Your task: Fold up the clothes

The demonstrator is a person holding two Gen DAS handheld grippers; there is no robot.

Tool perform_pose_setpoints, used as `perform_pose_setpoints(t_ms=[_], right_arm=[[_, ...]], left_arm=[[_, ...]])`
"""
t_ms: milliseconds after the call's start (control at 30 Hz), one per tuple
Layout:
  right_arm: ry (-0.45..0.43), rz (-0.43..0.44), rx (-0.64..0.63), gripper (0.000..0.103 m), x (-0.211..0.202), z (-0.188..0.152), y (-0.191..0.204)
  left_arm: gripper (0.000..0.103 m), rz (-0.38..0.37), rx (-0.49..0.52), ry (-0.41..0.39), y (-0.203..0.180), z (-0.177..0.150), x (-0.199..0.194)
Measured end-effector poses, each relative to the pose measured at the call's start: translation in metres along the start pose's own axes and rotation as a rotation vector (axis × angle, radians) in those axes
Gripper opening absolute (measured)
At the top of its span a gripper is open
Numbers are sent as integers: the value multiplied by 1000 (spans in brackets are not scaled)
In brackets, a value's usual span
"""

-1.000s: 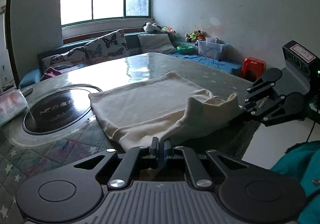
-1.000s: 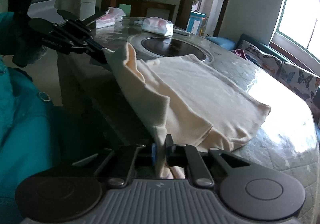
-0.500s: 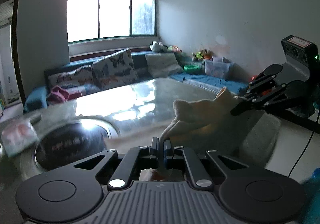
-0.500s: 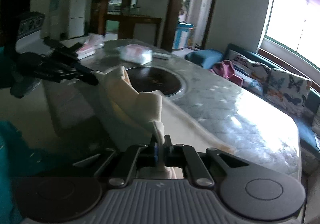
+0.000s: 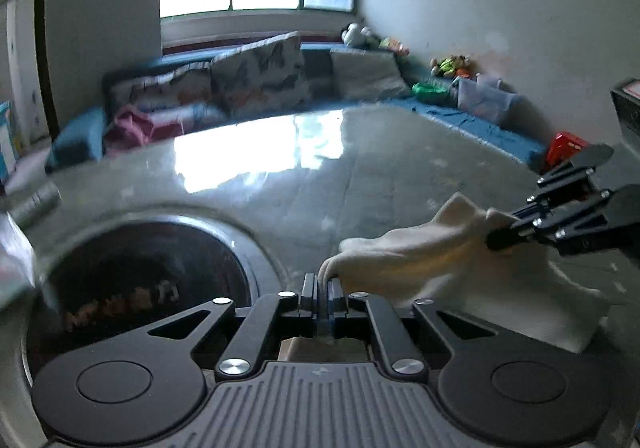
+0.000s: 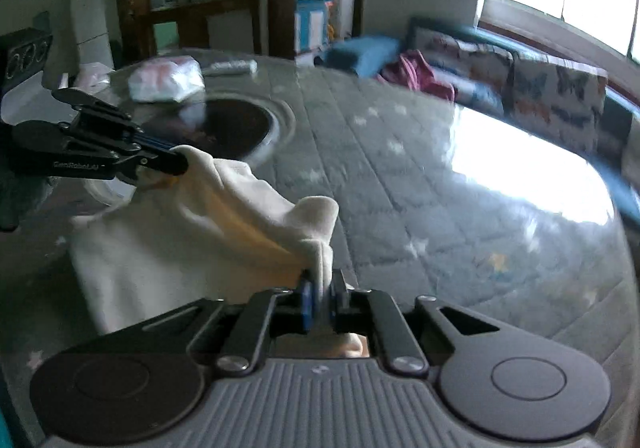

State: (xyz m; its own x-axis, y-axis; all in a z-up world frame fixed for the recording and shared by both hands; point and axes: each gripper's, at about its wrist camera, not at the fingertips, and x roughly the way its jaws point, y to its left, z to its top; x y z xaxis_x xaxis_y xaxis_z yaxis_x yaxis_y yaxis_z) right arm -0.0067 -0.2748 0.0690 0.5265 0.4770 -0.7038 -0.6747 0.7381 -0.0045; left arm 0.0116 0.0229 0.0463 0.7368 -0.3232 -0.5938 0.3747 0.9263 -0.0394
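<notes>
Cream garment [image 5: 432,260] hangs between my 2 grippers: since a second ago I've carried its near edge across the quilted table [image 6: 420,183], toward 12 o'clock. Left gripper [image 5: 323,290] and right gripper [image 6: 320,296] jaws are opening, cloth between them, so the fold is landing.

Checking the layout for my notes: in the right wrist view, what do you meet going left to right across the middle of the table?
left gripper, jaws opening with cloth between them → cream garment → dark round inset in the table → bare quilted table cover → bright window glare on the table
</notes>
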Motion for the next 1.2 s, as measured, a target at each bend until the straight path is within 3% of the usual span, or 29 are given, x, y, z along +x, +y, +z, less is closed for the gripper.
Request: perform_pose_setpoints(t_ms=[133, 200, 267, 367, 533, 733, 1033, 1200], right_arm=[[-38, -60, 97, 23, -1, -5, -15], [-67, -98, 135, 24, -9, -7, -19], [-101, -81, 166, 25, -17, -5, -20], [-105, -35, 173, 24, -15, 1, -11], [-60, 7, 187, 24, 12, 9, 0], [-48, -28, 218, 23, 35, 9, 3], [-97, -52, 192, 24, 34, 13, 14], [-59, -51, 163, 24, 52, 17, 21]], left_arm=[[17, 40, -38, -1, 13, -2, 4], [17, 75, -51, -15, 15, 1, 0], [15, 95, -65, -27, 14, 4, -5], [15, 10, -63, -45, 3, 9, -10], [15, -111, -11, -11, -26, 13, 5], [16, -62, 11, 59, -36, 10, 43], [18, -62, -94, 31, -21, 9, 46], [18, -63, -117, 33, -18, 11, 45]])
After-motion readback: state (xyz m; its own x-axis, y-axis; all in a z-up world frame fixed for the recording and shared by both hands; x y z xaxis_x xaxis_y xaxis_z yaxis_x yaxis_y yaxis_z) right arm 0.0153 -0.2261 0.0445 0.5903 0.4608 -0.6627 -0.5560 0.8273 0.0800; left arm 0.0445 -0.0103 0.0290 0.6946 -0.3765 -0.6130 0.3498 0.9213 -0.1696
